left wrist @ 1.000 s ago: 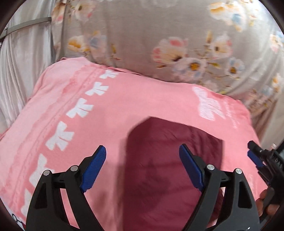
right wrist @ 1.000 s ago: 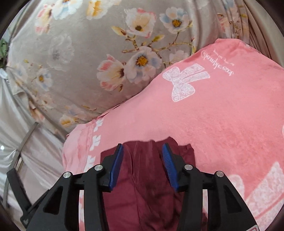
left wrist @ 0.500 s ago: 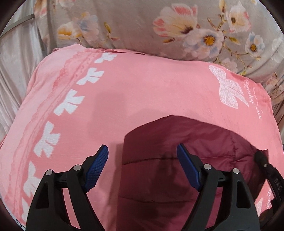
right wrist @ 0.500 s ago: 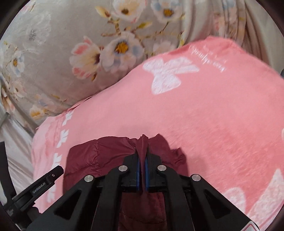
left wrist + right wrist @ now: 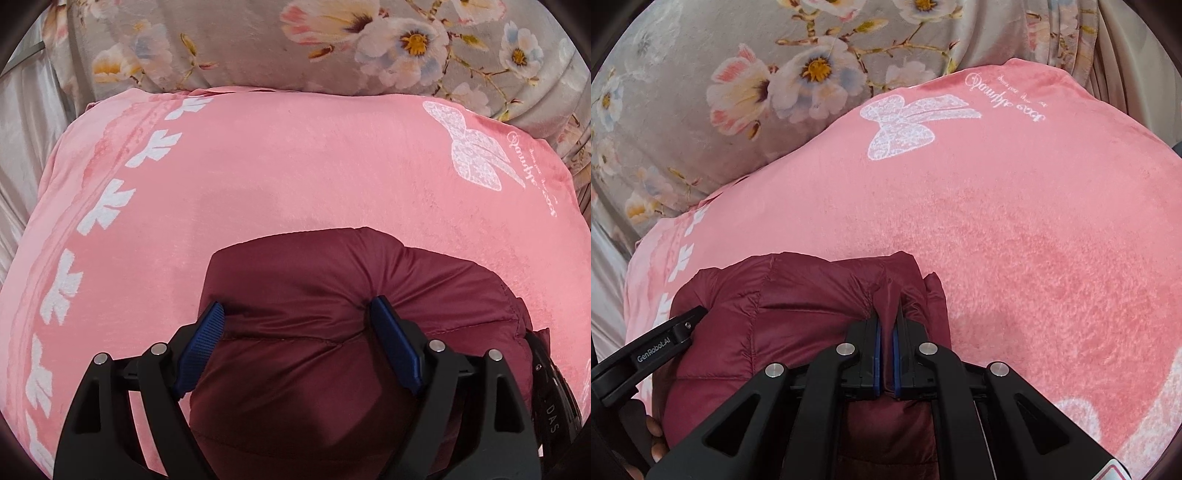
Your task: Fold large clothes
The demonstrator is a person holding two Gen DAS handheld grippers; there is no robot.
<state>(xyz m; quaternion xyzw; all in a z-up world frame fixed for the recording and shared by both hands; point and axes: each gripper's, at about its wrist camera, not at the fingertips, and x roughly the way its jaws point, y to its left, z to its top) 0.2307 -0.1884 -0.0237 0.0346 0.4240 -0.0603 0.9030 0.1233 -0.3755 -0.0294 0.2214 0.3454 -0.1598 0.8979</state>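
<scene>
Across the whole field, a pink plush blanket (image 5: 295, 177) is lying spread as the work surface, showing a column of white bow prints down its left border and one large white lace bow (image 5: 908, 125) with script lettering beside it near the far right corner. Behind the blanket, a grey floral fabric (image 5: 258, 44) is rising along the far edge, touching the blanket's rim; pale satin cloth (image 5: 22, 122) is showing at the far left.

On the near part of the blanket, a maroon quilted jacket (image 5: 303, 295) is sitting bunched into a puffy, rounded mound, stitched seams running across it. In the right wrist view the same jacket (image 5: 798, 302) is lying to the left of centre, its right edge gathered into a raised ridge.

Left gripper (image 5: 301, 343) is straddling the jacket's near bulge: jaws standing wide apart, both blue pads (image 5: 395, 347) pressing into the padding on either side, fabric dimpling at the right pad. Not clamped.

Right gripper (image 5: 886, 332) is pinching the raised ridge of jacket fabric, jaws drawn nearly together with a thin fold of maroon cloth standing up between the blue pads.

In the right wrist view, the left gripper's black body, marked GenRobot.AI, is resting against the jacket's left flank.
</scene>
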